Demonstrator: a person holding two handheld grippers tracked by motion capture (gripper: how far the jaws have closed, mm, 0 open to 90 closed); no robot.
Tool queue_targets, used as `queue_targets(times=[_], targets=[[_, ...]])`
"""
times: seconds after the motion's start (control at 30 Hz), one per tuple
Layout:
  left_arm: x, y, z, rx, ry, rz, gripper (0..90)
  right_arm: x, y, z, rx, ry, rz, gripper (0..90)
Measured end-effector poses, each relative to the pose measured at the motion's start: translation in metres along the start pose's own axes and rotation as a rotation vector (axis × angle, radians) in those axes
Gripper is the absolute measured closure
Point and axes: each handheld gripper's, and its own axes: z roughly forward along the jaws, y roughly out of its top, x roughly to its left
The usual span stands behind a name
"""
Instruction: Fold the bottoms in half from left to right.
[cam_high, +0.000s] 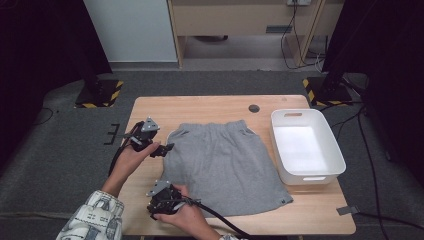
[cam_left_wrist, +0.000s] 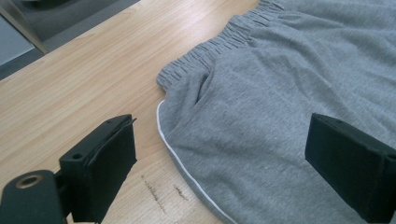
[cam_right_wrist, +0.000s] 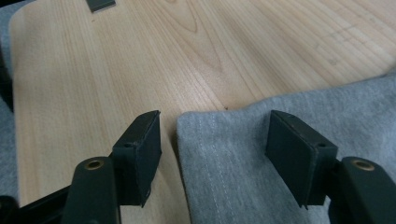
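Note:
Grey shorts (cam_high: 225, 160) lie flat on the wooden table (cam_high: 200, 107), waistband at the far side. My left gripper (cam_high: 161, 148) is at their left edge near the waistband. In the left gripper view its jaws (cam_left_wrist: 224, 126) stand wide open, one over bare wood and one over the cloth, with the white-piped side seam (cam_left_wrist: 180, 163) between them. My right gripper (cam_high: 160, 197) is at the near left hem corner. Its jaws (cam_right_wrist: 215, 116) are open around that corner (cam_right_wrist: 210, 135), and the pads do not press the cloth.
A white plastic bin (cam_high: 308, 178) stands on the table's right side, close to the shorts. A dark round hole (cam_high: 254, 108) marks the far edge of the table. Cables and stand feet with striped bases (cam_high: 100, 95) lie on the grey floor beyond.

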Motion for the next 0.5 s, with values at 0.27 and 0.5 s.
queue_targets(times=[0.27, 0.5], targets=[[-0.002, -0.002, 0.003, 0.002, -0.002, -0.002, 8.0, -0.001, 0.002, -0.001, 0.003, -0.04, 0.003, 55.7], [-0.003, -0.002, 0.005, 0.001, -0.004, -0.001, 8.1, -0.009, 0.001, -0.004, 0.005, -0.031, 0.015, 82.1]])
